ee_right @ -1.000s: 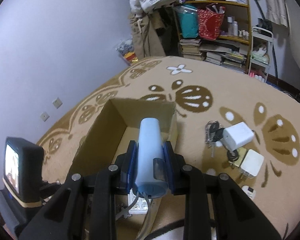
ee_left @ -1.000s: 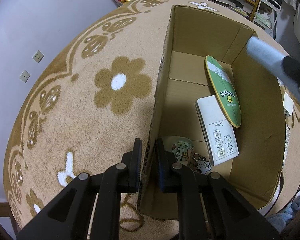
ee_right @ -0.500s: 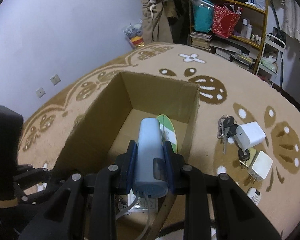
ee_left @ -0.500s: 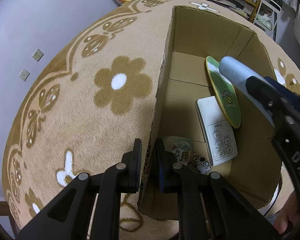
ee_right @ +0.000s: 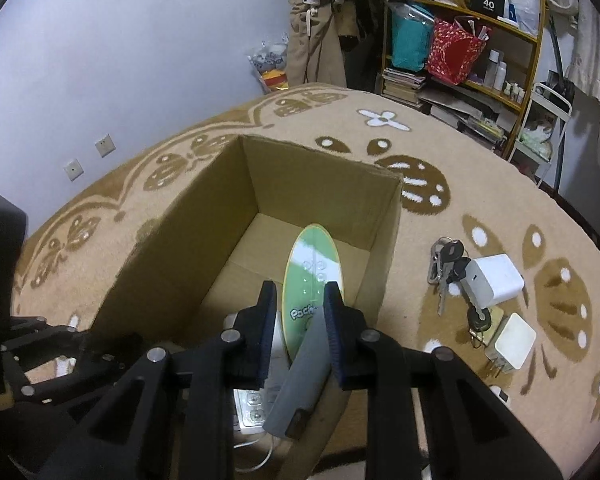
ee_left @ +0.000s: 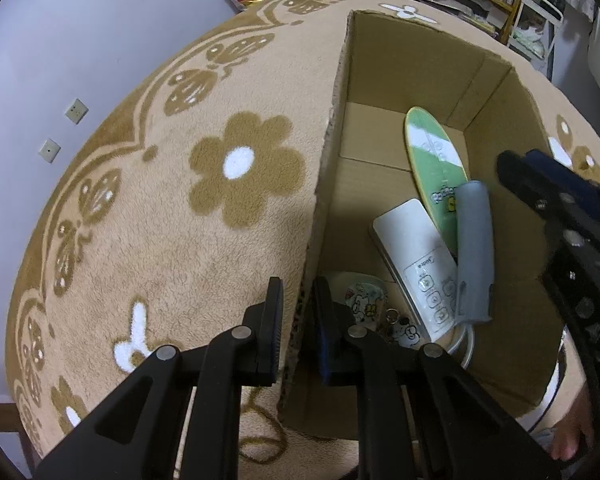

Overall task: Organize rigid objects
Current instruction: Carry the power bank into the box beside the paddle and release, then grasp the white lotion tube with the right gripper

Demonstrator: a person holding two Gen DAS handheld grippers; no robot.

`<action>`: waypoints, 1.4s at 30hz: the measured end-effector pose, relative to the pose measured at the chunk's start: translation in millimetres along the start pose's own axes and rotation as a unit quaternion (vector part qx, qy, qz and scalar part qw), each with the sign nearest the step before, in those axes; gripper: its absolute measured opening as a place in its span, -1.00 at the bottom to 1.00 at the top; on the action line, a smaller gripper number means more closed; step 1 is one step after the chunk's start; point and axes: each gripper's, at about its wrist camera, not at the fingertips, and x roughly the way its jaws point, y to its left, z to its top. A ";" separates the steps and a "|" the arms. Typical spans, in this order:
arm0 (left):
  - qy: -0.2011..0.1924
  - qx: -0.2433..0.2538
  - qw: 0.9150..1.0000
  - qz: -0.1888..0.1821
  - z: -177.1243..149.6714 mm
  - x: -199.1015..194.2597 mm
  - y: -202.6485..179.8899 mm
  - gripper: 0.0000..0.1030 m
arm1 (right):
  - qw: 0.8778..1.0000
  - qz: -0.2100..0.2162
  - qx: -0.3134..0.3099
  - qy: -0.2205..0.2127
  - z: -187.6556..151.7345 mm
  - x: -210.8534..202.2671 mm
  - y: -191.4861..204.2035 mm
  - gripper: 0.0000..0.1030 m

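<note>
An open cardboard box (ee_left: pixel 404 60) (ee_right: pixel 316 172) stands on the flowered carpet. Inside lie a green oval board (ee_left: pixel 432 160) (ee_right: pixel 310 276), a white power strip (ee_left: pixel 414 256), a printed cup (ee_left: pixel 362 296) and a grey-blue tube-shaped device (ee_left: pixel 474 248) (ee_right: pixel 304 364) resting on the strip and board. My left gripper (ee_left: pixel 298 320) is shut on the box's left wall. My right gripper (ee_right: pixel 298 312) is open above the box, with the device lying free below its jaws; it also shows at the right of the left wrist view (ee_left: pixel 540 188).
On the carpet right of the box lie a bunch of keys (ee_right: pixel 446 264), a white charger (ee_right: pixel 494 280) and a white plug adapter (ee_right: pixel 514 340). A cluttered shelf (ee_right: pixel 460 52) stands at the back. Wall sockets (ee_right: pixel 104 145) sit at the left.
My right gripper moved over the box, opened and let go of the grey-blue device, which now lies in the box. The left gripper has not moved.
</note>
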 end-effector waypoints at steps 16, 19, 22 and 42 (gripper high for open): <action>0.000 -0.002 1.000 -0.003 -0.6 0.5 1.8 -0.70 | 0.998 -0.046 0.031 -0.039 5.1 -54.6 -39.8 0.98; 0.000 -0.002 1.000 -0.003 -0.6 0.6 1.9 -0.70 | 0.996 -0.069 0.042 -0.032 0.1 -51.9 -51.7 0.99; 0.000 -0.001 1.000 -0.003 -0.6 0.5 1.8 -0.70 | 0.994 -0.090 0.059 -0.023 -7.3 -48.9 -62.4 1.00; 0.000 0.004 1.000 -0.001 -1.1 -0.3 -0.2 -0.72 | 0.972 -0.167 0.131 0.102 -61.5 -5.9 -111.1 1.00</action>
